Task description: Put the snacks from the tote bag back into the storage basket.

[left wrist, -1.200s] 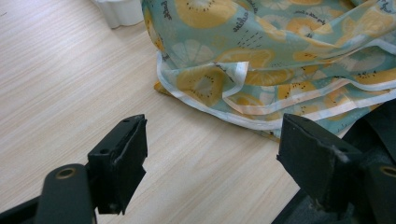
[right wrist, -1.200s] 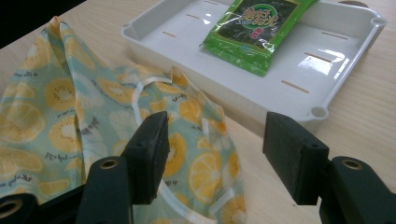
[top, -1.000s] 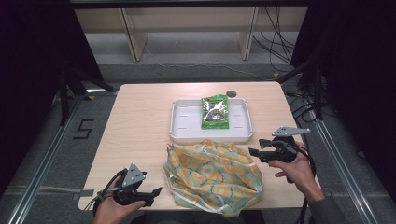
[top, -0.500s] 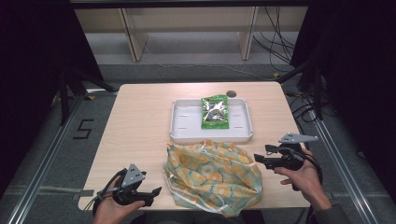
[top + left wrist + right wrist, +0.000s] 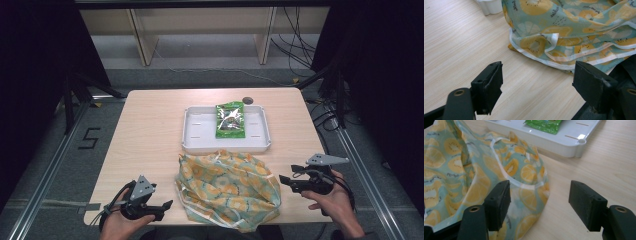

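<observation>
A crumpled cloth bag (image 5: 227, 187) printed with yellow citrus slices on teal lies at the table's near middle. Behind it stands a white tray (image 5: 197, 135) holding a green packet (image 5: 230, 121). My left gripper (image 5: 167, 205) rests open at the near left, just left of the bag (image 5: 564, 32), jaws empty. My right gripper (image 5: 283, 180) is open at the near right, its jaws pointing at the bag's right edge (image 5: 499, 170), a short gap away. The right gripper view also takes in the tray (image 5: 564, 141) and the packet (image 5: 544, 124).
A small dark round object (image 5: 247, 100) lies on the table behind the tray. The wooden table (image 5: 150, 130) has bare room to the left of the tray. Cables and shelf legs stand on the floor beyond the far edge.
My right gripper has moved nearer the table's front edge and slightly right, staying open. The left gripper, bag and tray are unchanged.
</observation>
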